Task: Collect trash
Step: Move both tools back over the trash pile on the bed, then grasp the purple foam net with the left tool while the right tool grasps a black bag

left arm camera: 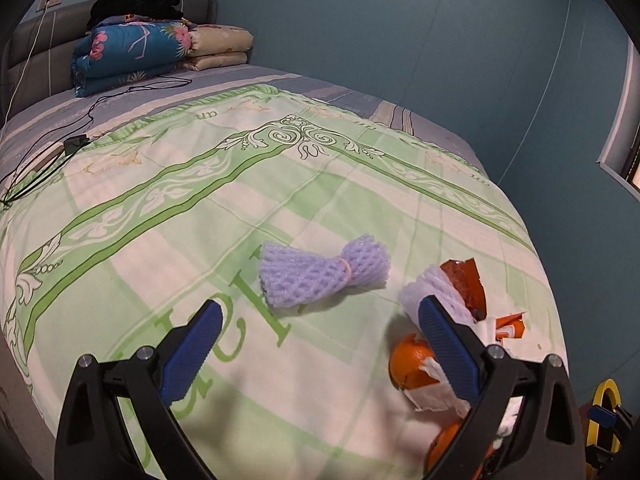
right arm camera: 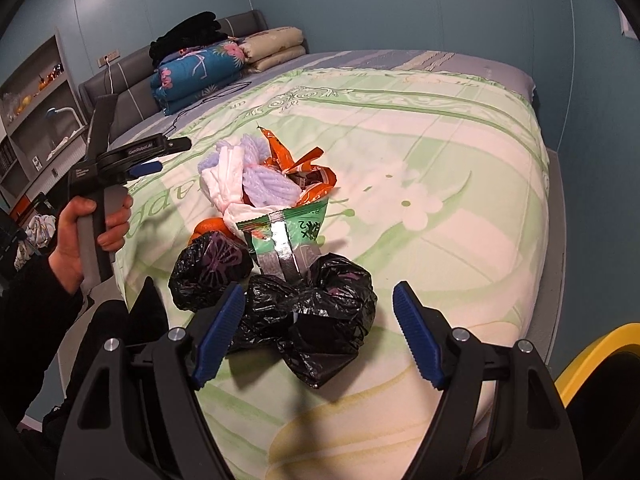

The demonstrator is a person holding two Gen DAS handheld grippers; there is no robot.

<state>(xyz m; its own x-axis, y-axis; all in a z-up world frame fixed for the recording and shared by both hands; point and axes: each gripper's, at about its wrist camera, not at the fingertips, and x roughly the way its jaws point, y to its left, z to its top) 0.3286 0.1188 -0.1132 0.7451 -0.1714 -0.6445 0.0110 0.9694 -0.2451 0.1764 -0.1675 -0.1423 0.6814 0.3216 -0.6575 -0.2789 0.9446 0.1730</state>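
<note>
The trash sits in a loose heap on the bed (right arm camera: 440,168), lower centre of the right wrist view: crumpled black bags (right arm camera: 316,320) nearest, a green snack wrapper (right arm camera: 288,232) behind them, then tissue (right arm camera: 224,184), an orange wrapper (right arm camera: 308,176) and orange peel (right arm camera: 208,226). A purple foam net (left arm camera: 320,276) lies apart from the heap, centre of the left wrist view. All of it looks light, soft and crushable; the bags are slippery film, best pinched at a bunched fold, and the net at its tied waist. The right gripper (right arm camera: 320,332) hangs over the bags with fingers wide apart, holding nothing; the left gripper (left arm camera: 320,352) is likewise spread and empty, short of the net. A yellow bin (right arm camera: 600,360) rim shows at lower right.
</note>
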